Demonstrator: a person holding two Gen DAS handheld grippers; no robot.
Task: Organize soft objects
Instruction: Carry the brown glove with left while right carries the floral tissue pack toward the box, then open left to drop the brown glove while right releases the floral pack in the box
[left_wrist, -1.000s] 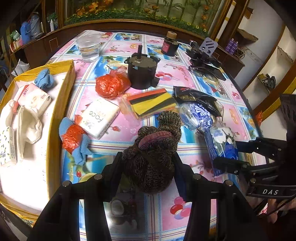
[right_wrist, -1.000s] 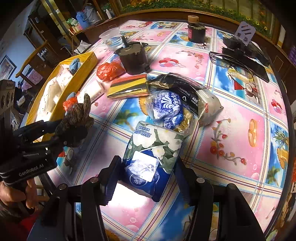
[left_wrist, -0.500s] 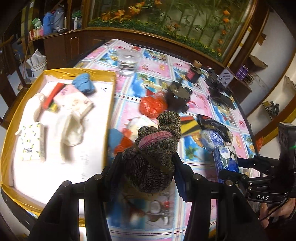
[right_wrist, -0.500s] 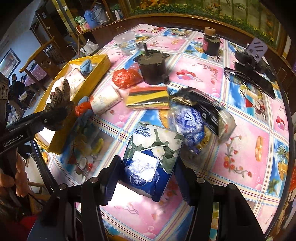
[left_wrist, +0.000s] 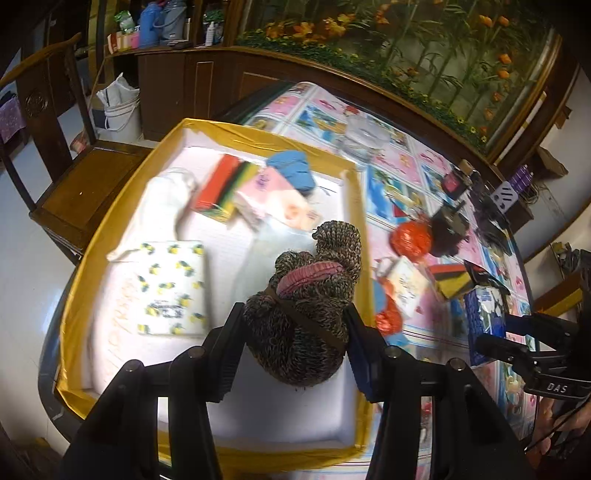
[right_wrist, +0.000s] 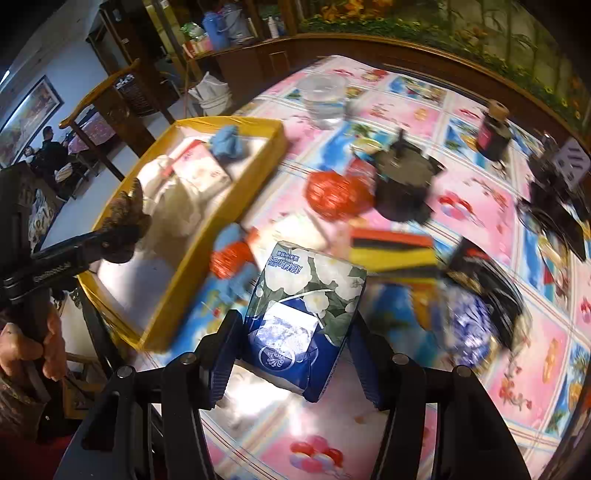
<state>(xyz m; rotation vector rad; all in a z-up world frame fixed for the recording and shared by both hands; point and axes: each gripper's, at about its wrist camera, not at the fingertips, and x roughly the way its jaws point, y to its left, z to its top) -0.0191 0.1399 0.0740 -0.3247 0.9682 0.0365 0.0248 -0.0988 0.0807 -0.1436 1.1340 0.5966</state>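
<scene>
1. Left wrist view: the left claw (left_wrist: 295, 328) is clamped on a bundle of brown knitted gloves (left_wrist: 308, 306), pinched between its two fingers, with a pink cuff showing at the middle of the bundle.
2. That bundle hangs over the near right part of the yellow tray (left_wrist: 218, 127), above the tray's white floor; whether it touches the floor I cannot tell.
3. Inside the tray lie a lemon-print tissue pack (left_wrist: 171, 286), a white cloth (left_wrist: 162, 199), a red, black and yellow striped pack (left_wrist: 221, 192), a pink tissue pack (left_wrist: 277, 201) and a blue cloth (left_wrist: 291, 171) at the far side.
4. Right wrist view: the right claw (right_wrist: 293, 354) grips a blue flower-print tissue pack (right_wrist: 306, 306) between its fingers, above the surface (right_wrist: 480, 206) with its pink and blue patterned cover, to the right of the tray.
5. Beyond that pack, on the surface, sit a small orange bag on a blue cloth (right_wrist: 231, 262) just beside the tray wall, a larger orange bag (right_wrist: 334, 197), a striped pack (right_wrist: 391, 253) and a black pot (right_wrist: 404, 184).
6. Farther off stand a clear cup (right_wrist: 323, 98) and a dark jar (right_wrist: 493, 131).
</scene>
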